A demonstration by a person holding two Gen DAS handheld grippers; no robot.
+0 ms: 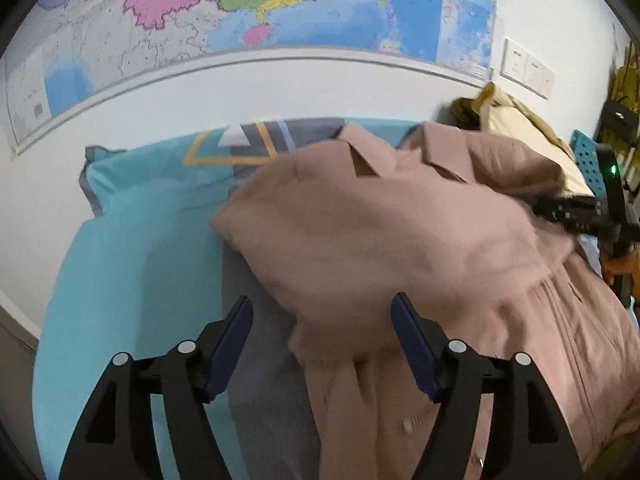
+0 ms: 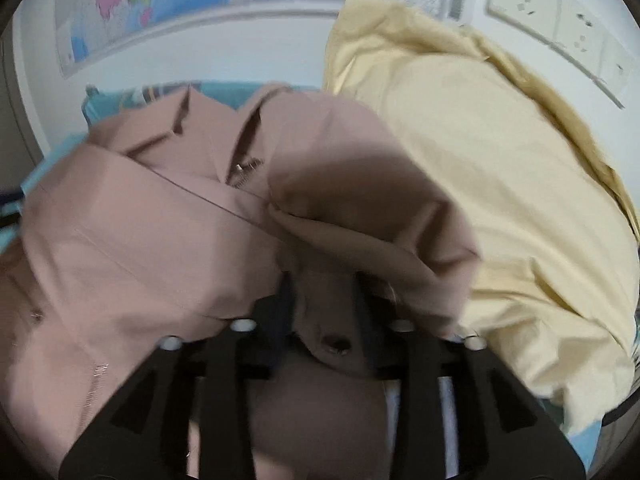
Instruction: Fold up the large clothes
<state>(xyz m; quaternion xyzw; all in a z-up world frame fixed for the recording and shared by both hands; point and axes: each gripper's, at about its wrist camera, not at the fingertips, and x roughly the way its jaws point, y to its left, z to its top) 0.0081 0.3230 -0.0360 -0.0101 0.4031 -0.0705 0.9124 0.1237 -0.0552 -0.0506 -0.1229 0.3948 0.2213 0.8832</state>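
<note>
A large dusty-pink jacket [image 1: 360, 232] lies crumpled on the bed, its collar toward the wall. My left gripper [image 1: 322, 300] hovers over the jacket's near left edge, open; cloth lies below the gap and neither blue pad touches it. In the left wrist view my right gripper [image 1: 572, 212] is at the jacket's right side, half buried in fabric. In the right wrist view the pink jacket [image 2: 160, 232] drapes over my right gripper [image 2: 324, 280], which is shut on a bunched fold bearing a dark snap button [image 2: 338, 344]. The fingertips are hidden under the cloth.
A pale yellow garment [image 2: 500, 160] is heaped on the right against the wall, beside the jacket. The bed has a teal sheet [image 1: 132, 240] and a teal pillow [image 1: 160, 168] at the wall. A wall map [image 1: 240, 8], sockets [image 1: 524, 66] and a teal perforated crate [image 1: 588, 156] stand behind.
</note>
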